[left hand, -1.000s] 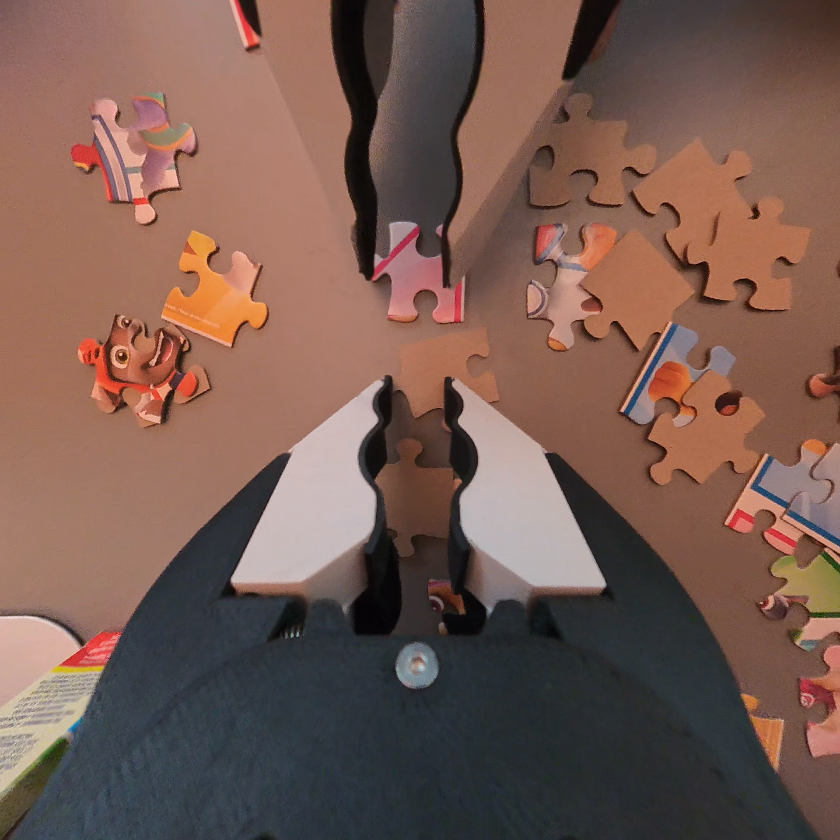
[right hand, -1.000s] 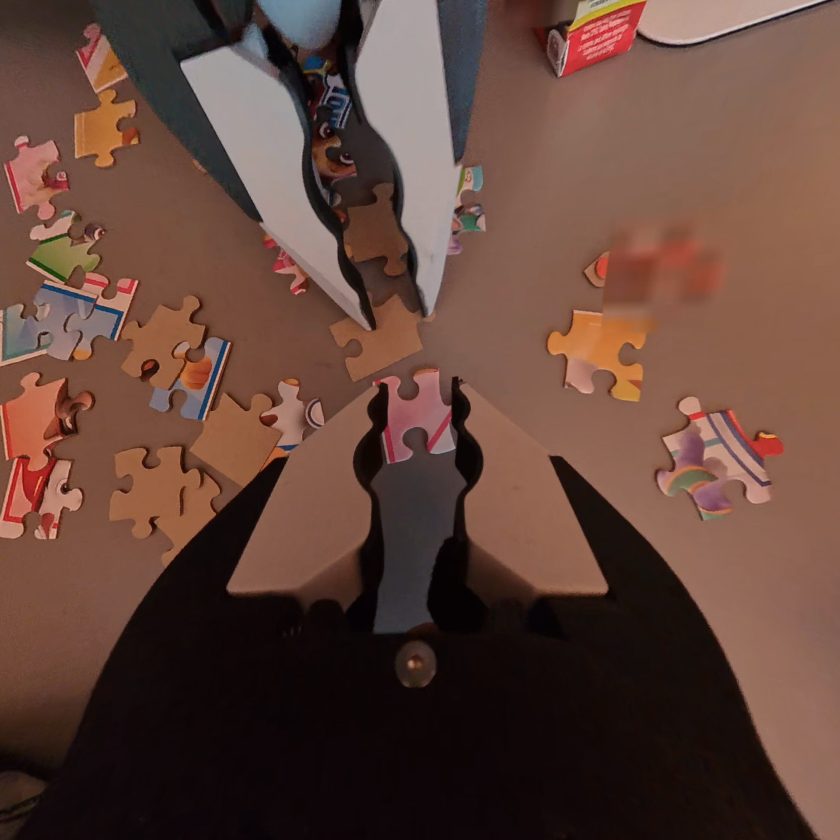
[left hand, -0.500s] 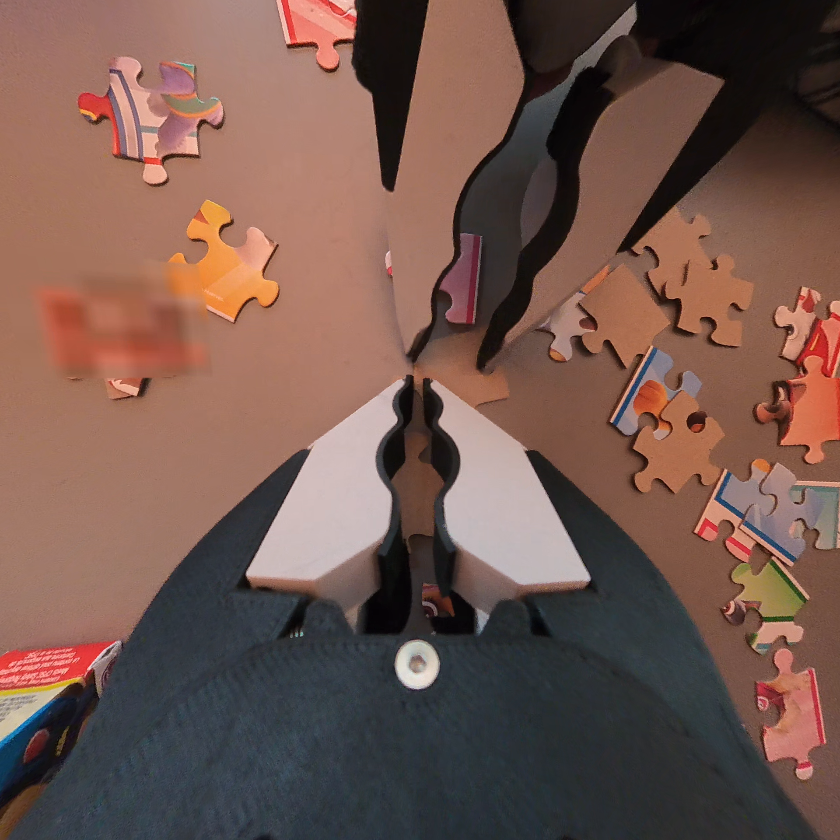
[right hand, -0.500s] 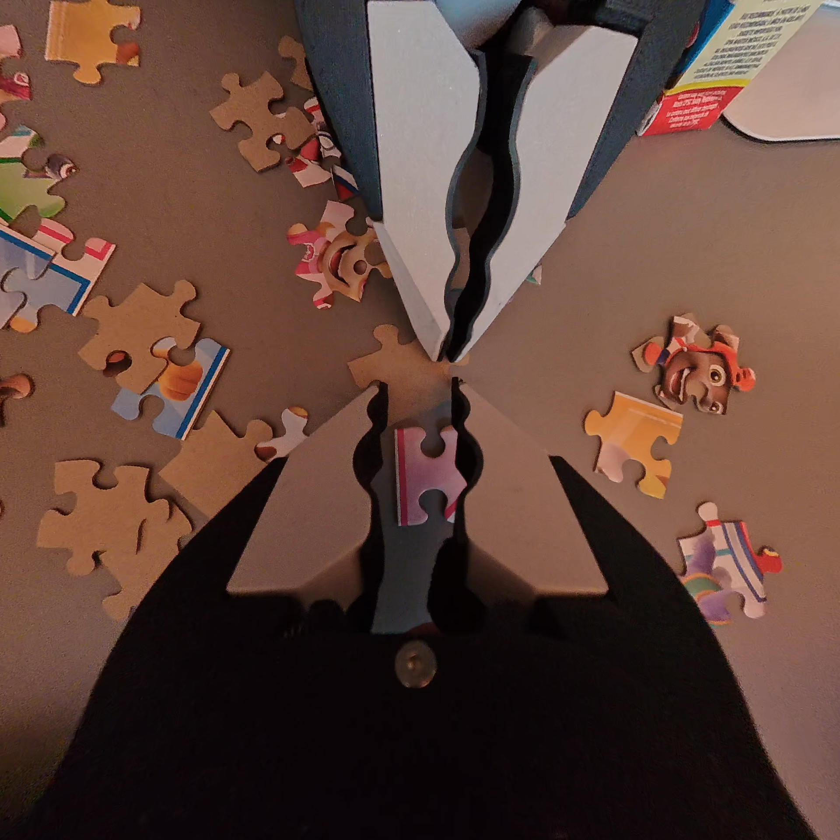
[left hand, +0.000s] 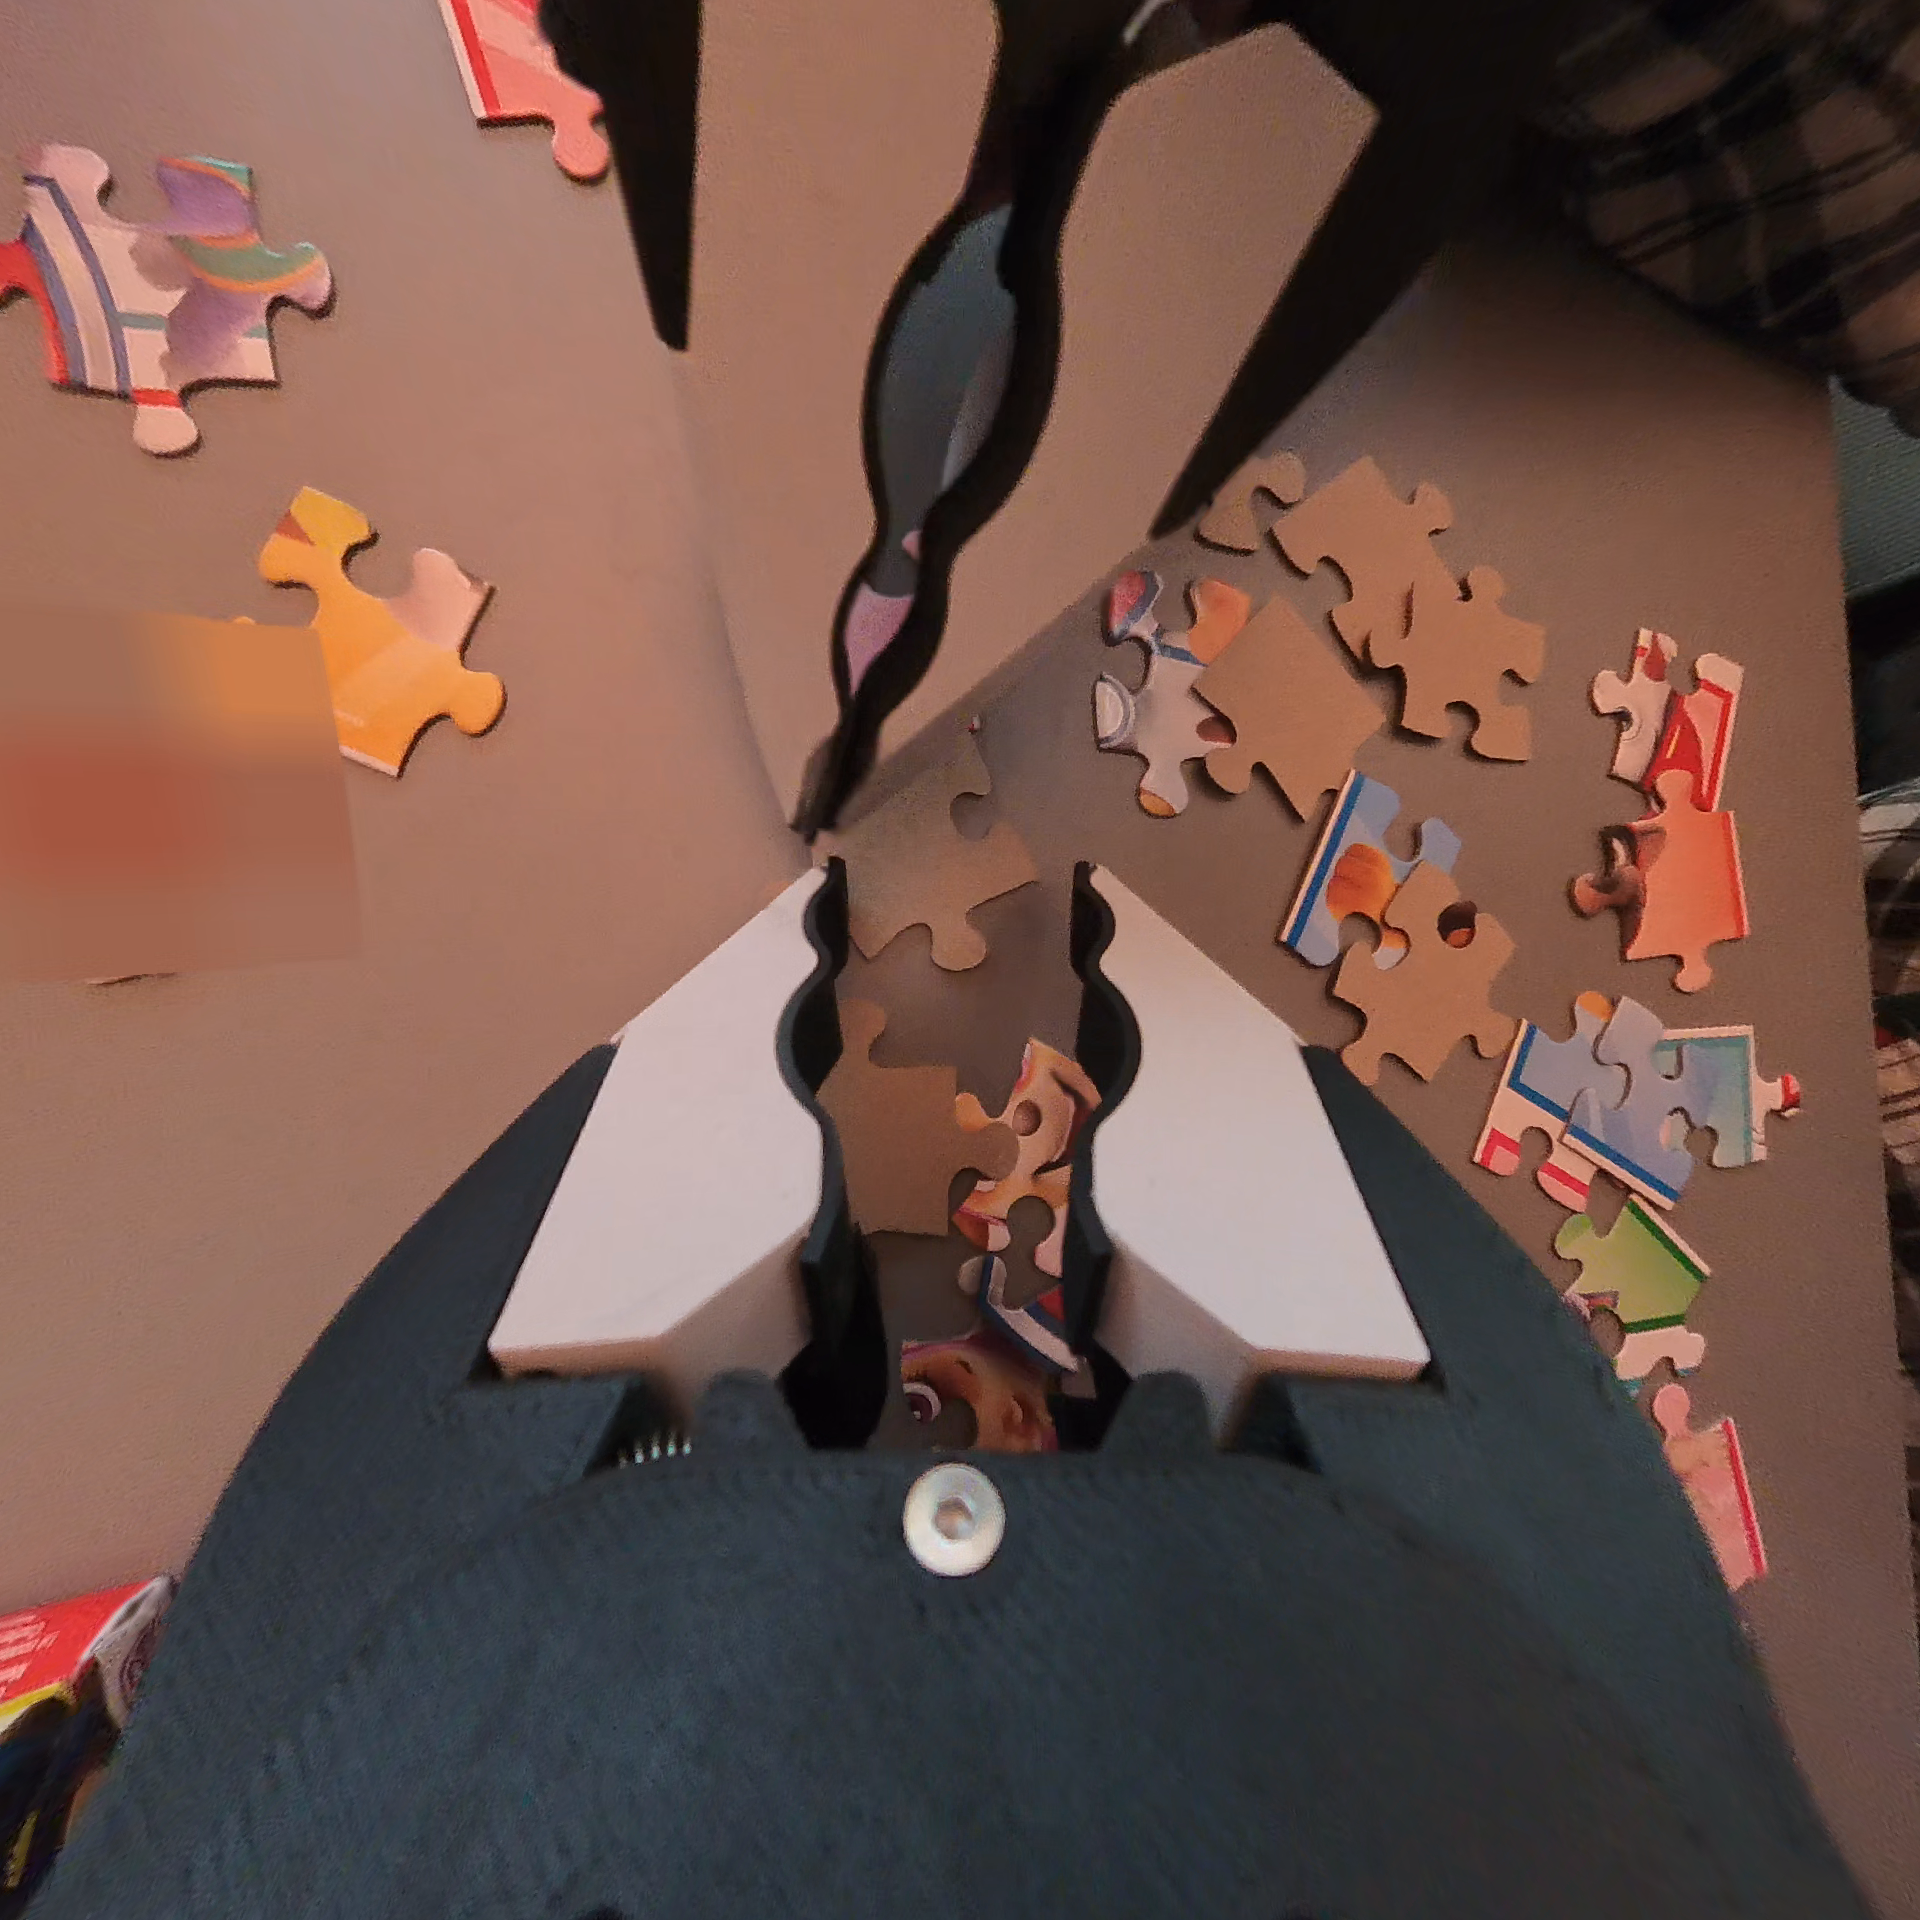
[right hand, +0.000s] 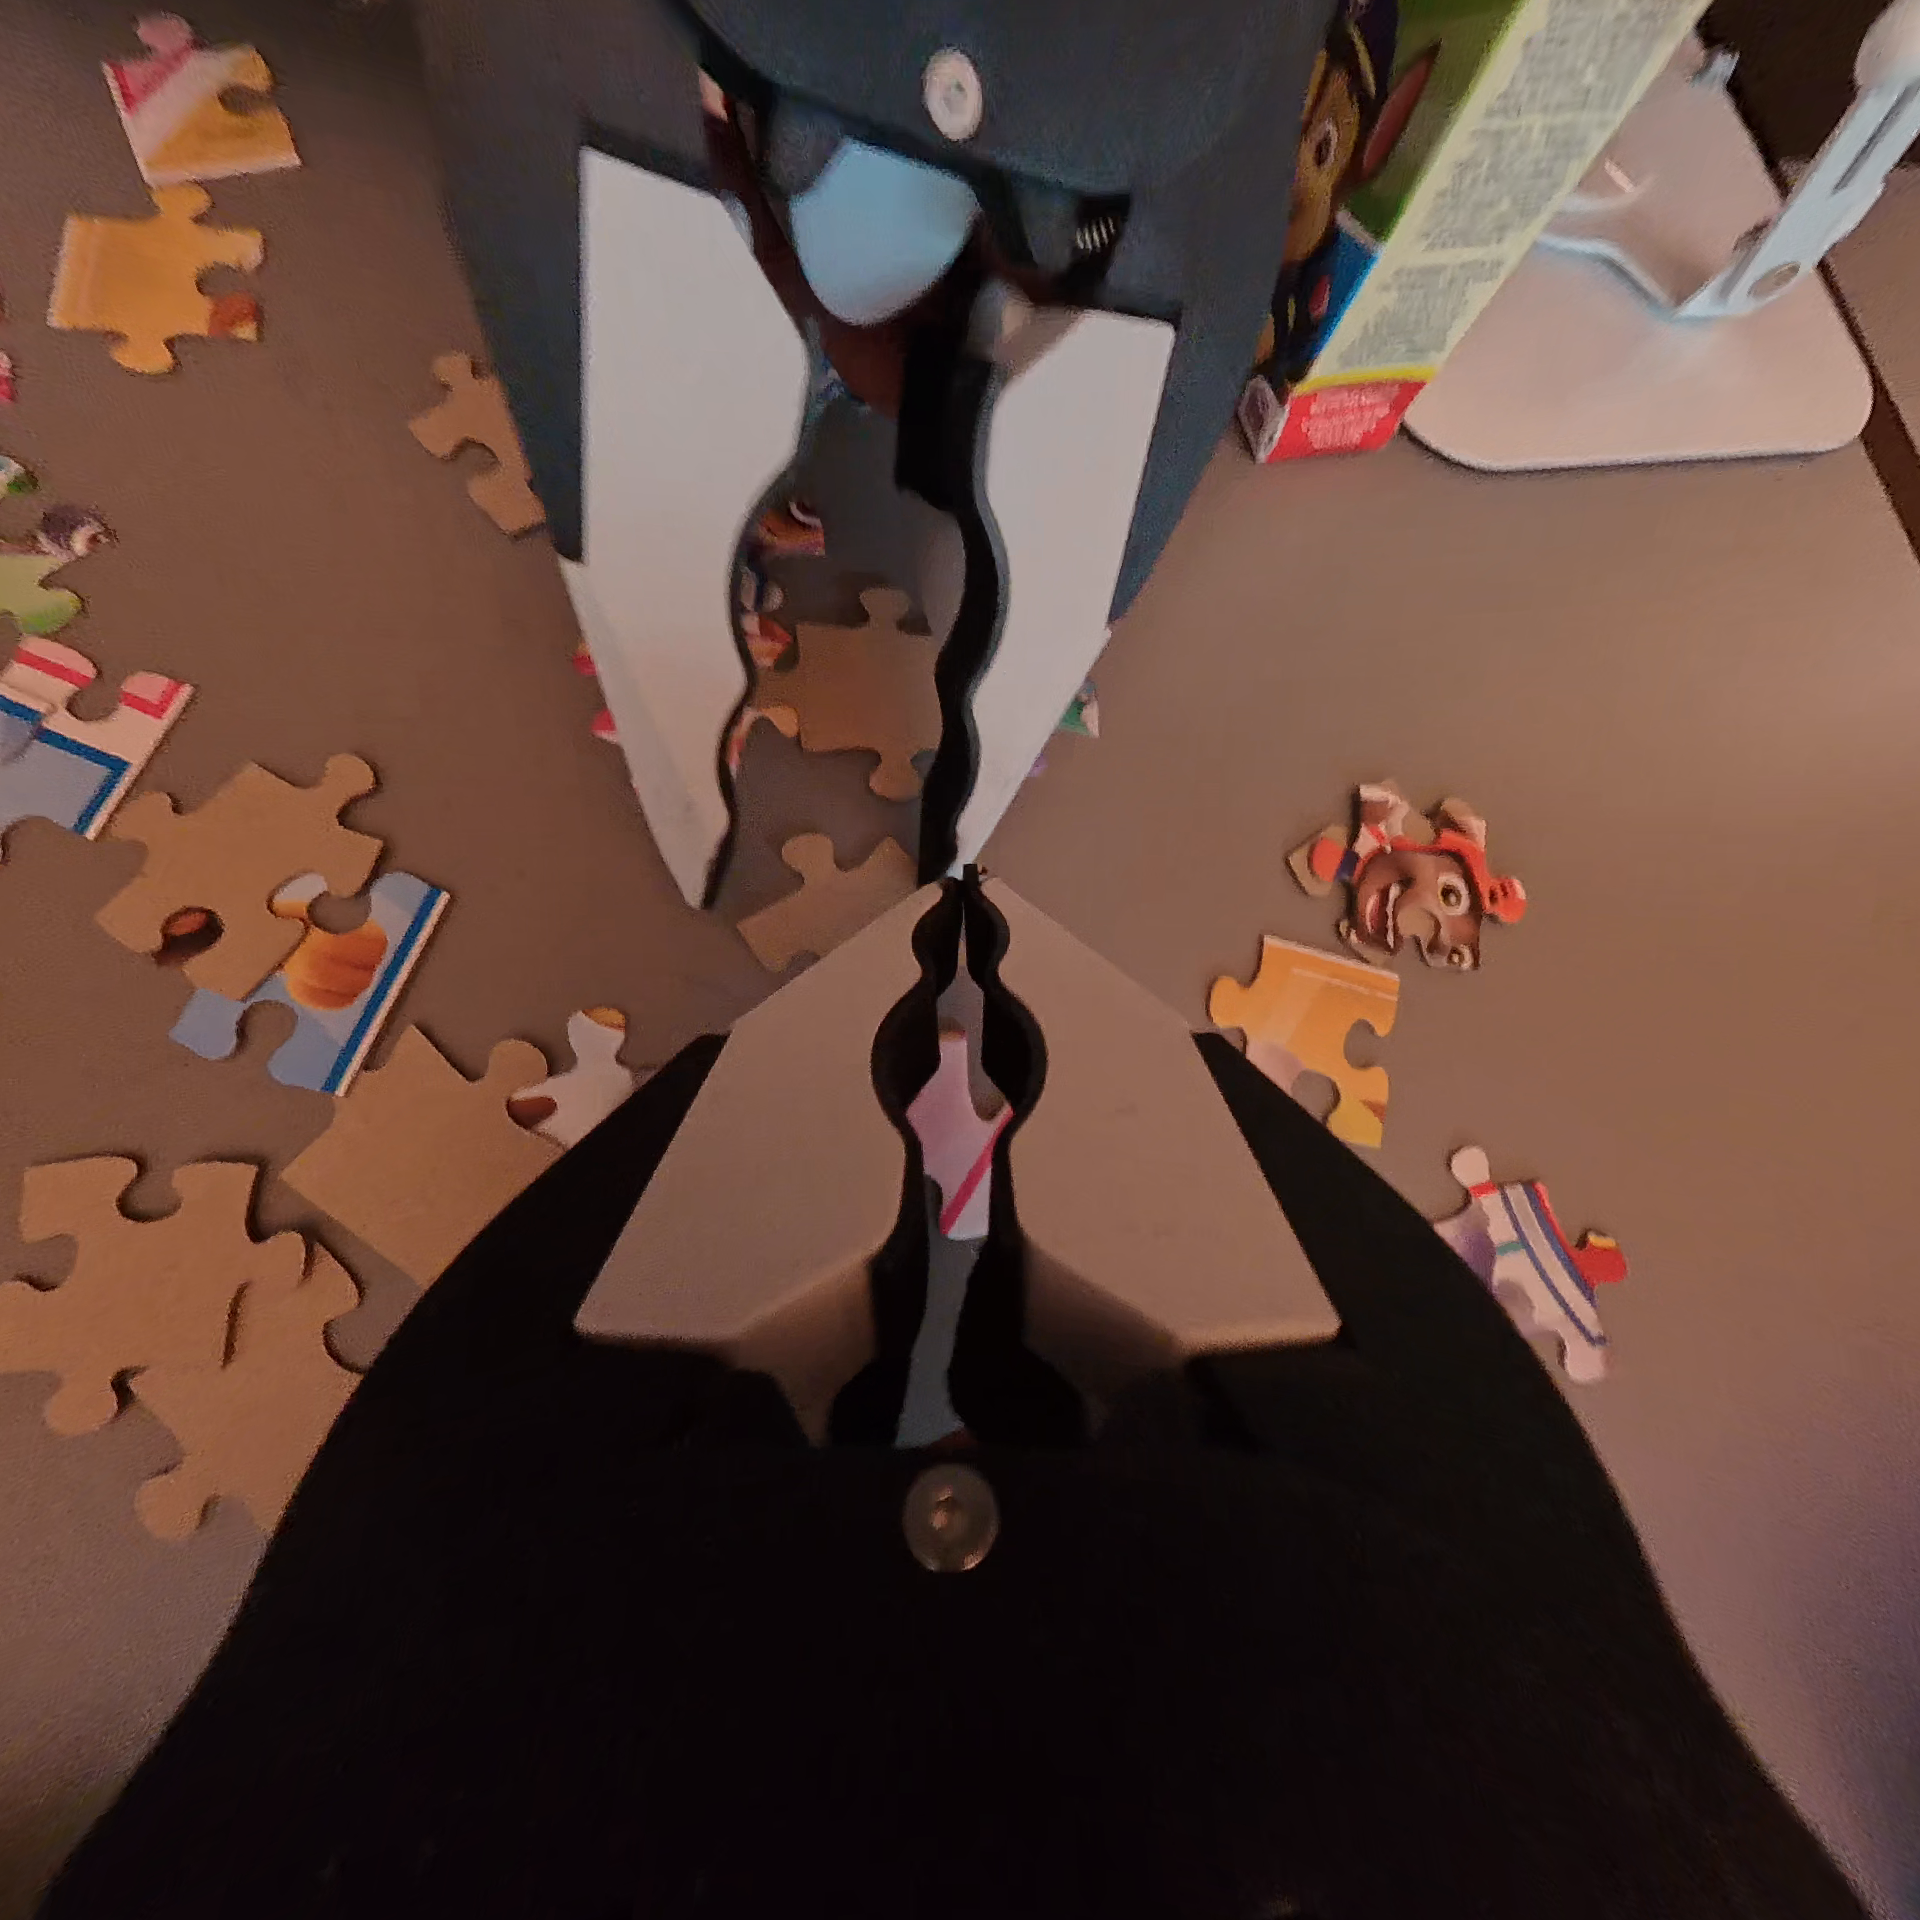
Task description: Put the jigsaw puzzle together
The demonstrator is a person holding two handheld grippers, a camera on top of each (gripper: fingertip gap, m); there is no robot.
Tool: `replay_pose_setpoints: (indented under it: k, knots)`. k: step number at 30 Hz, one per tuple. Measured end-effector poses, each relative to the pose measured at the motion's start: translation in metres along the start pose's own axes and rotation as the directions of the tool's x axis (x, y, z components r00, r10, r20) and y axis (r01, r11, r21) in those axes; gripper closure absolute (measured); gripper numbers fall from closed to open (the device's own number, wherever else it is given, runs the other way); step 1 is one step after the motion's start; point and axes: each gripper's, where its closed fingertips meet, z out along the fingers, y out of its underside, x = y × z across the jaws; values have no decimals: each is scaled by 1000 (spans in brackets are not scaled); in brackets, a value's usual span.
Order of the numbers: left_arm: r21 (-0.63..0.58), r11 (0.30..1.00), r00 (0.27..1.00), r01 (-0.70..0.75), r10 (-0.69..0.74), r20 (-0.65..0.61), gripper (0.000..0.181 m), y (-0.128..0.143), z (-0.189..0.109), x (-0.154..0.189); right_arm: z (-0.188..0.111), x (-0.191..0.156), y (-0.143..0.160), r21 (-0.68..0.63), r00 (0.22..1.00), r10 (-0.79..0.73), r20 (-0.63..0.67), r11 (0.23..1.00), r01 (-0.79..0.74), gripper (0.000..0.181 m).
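- Our right gripper has its fingers closed on a pink-and-white cardboard jigsaw piece, lifted for fitting.
- Our left gripper is spread open, empty, over a brown face-down piece on the grey tabletop, presumably to steady it.

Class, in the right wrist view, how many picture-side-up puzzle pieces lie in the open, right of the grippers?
3: a dog-face piece farthest, an orange piece just below it, and a striped piece nearest the camera. Others may be partly hidden.

surface: grey-brown tabletop | light: dim, warm | far corner: white stand base
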Motion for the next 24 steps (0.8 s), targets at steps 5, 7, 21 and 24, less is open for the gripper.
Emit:
replay_pose_setpoints:
  k: [5,7,21,24]
  knots:
    - [-38,999,999,-36,37,39,141,1,1,-1,-6,-21,16,-86,994,16,108,996,-6,149]
    - [-40,999,999,-37,38,36,141,2,1,-1,-5,-21,26,-130,995,5,103,991,8,143]
    - [-30,997,997,-65,67,48,140,3,0,-3,-7,-2,0,-7,993,-112,-29,994,112,176]
    - [-61,994,993,-91,95,69,138,3,1,-1,-8,-6,10,-44,998,-64,9,997,64,165]
